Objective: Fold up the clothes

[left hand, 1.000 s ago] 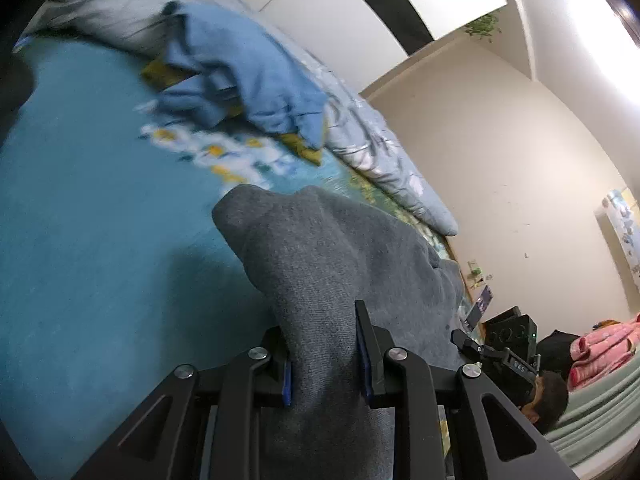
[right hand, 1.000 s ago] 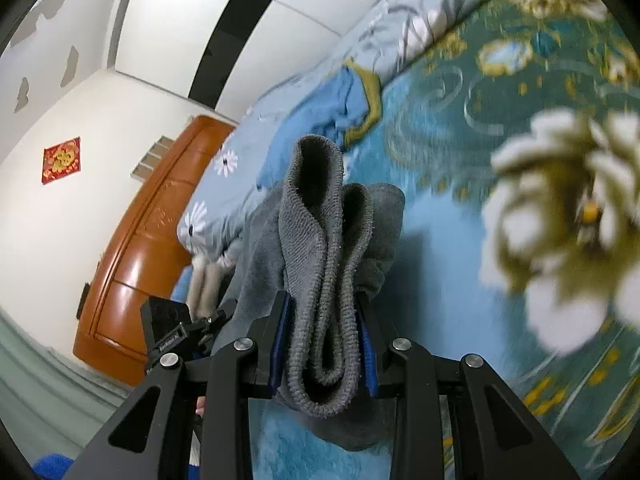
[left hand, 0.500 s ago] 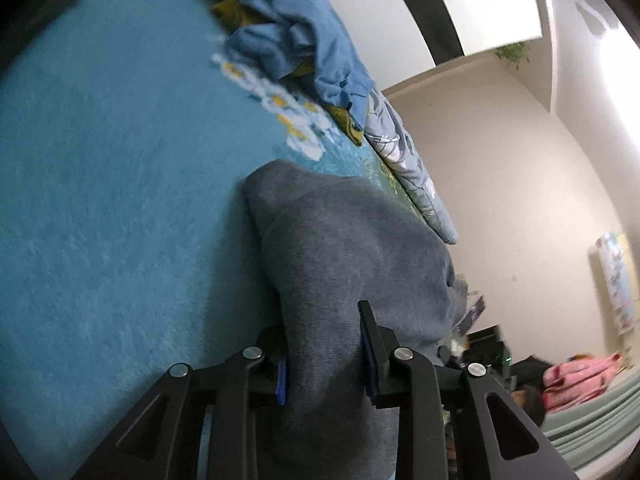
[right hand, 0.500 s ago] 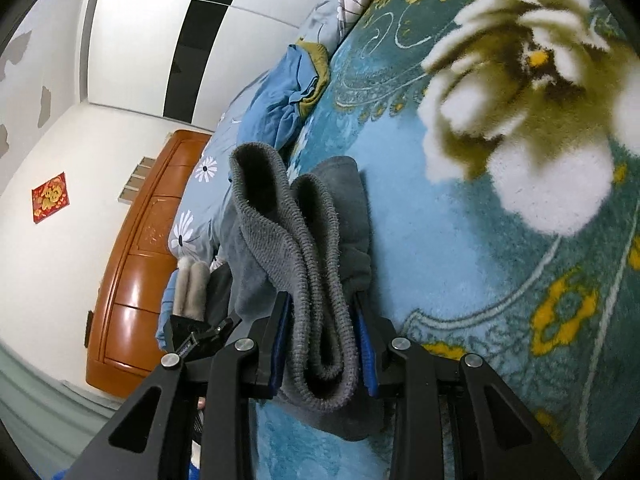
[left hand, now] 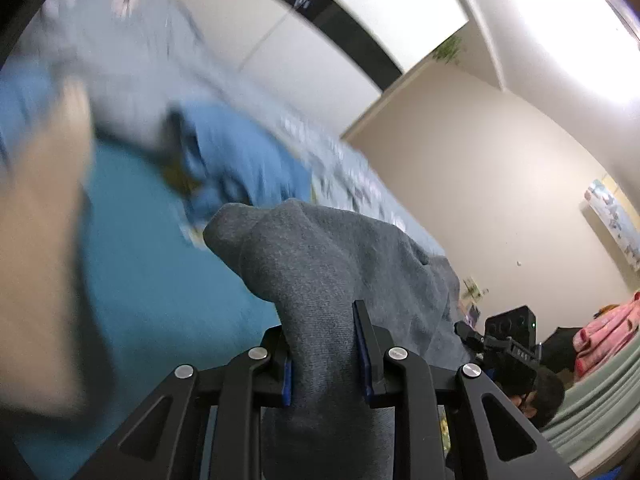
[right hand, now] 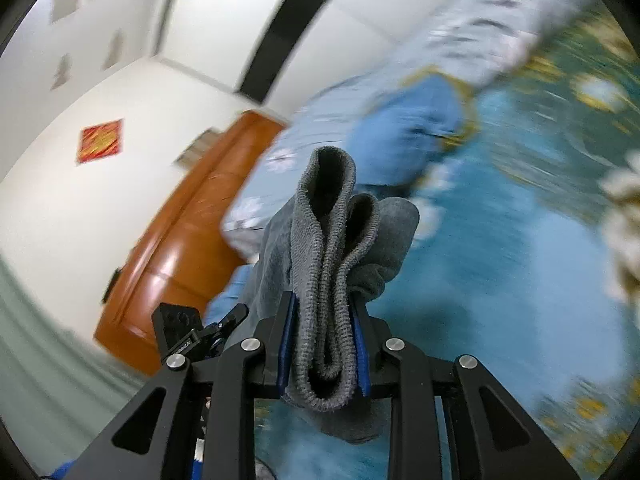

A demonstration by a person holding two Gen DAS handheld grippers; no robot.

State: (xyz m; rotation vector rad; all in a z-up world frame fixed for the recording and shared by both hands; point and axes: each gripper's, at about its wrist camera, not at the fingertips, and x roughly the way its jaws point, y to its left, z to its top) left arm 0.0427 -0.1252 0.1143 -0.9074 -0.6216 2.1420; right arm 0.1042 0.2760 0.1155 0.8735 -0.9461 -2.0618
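A grey knitted garment [left hand: 320, 248] hangs between both grippers, lifted off the teal flowered bedspread [left hand: 152, 280]. My left gripper [left hand: 320, 316] has a thick fold of it between its blue pads, and the jaws are closing on the cloth. My right gripper [right hand: 322, 298] is shut on the garment's ribbed hem [right hand: 332, 200], bunched into doubled loops that stick up past the fingertips. Each gripper shows in the other's view: the right gripper's body [left hand: 504, 348] low at the right, the left gripper's body [right hand: 188, 332] low at the left.
A crumpled blue garment [left hand: 240, 152] [right hand: 404, 136] lies farther up the bed by a pale grey-blue quilt [left hand: 132, 60]. An orange wooden headboard [right hand: 172, 260] stands at the left. A person's head [left hand: 544, 392] and a pink cloth [left hand: 608, 332] are low at the right. A pale blurred shape [left hand: 36, 260] fills the left edge.
Both grippers have risen with the grey garment still in them, lifting it off the bedspread. Both views now tilt up and show more wall, with motion blur.
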